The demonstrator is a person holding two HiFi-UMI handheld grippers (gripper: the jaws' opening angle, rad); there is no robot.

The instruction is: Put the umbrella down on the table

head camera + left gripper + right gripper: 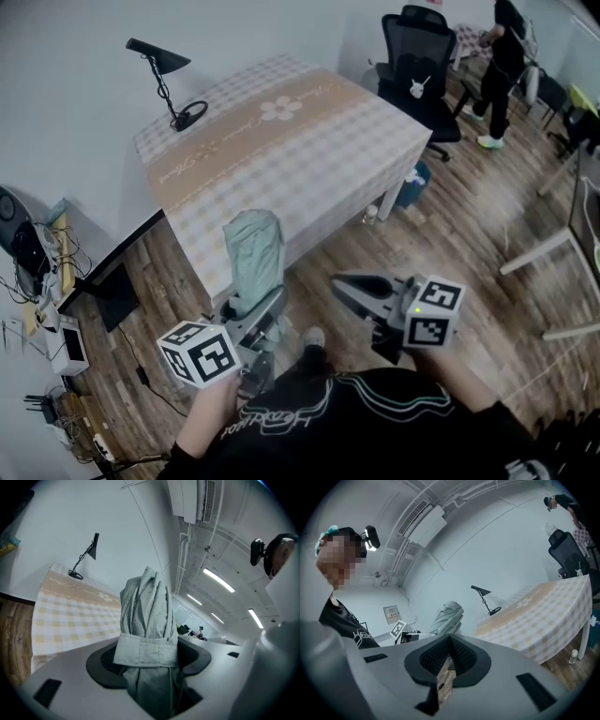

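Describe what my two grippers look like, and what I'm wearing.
The left gripper and right gripper are pale grey with tapering jaws and black textured pads. Each carries a white cube with black square markers; a green light glows on the right one. Your top is black with pale lettering and stripes.

Walls: a plain, pale grey-white wall [75,103] filled the upper left of the head view.
Floor: a brown wood-plank floor [469,225] ran across the right side and the lower left.
Table: a white-legged table [309,159] under a beige-and-white checked cloth stood at the upper middle, against the wall.
Lamp: a black desk lamp [167,80] stood on the table's far left corner.
Seating: a black office chair [417,61] stood near the table's right end, at the top edge.
People: a person [504,66] in dark clothes stood at the upper right.
Left edge: a dark monitor [112,281] stood there, with tangled cables [42,272] beside it.
Light: ceiling strip lights [218,580] glowed at the right of the left gripper view, and an air conditioner [192,498] was at its top.
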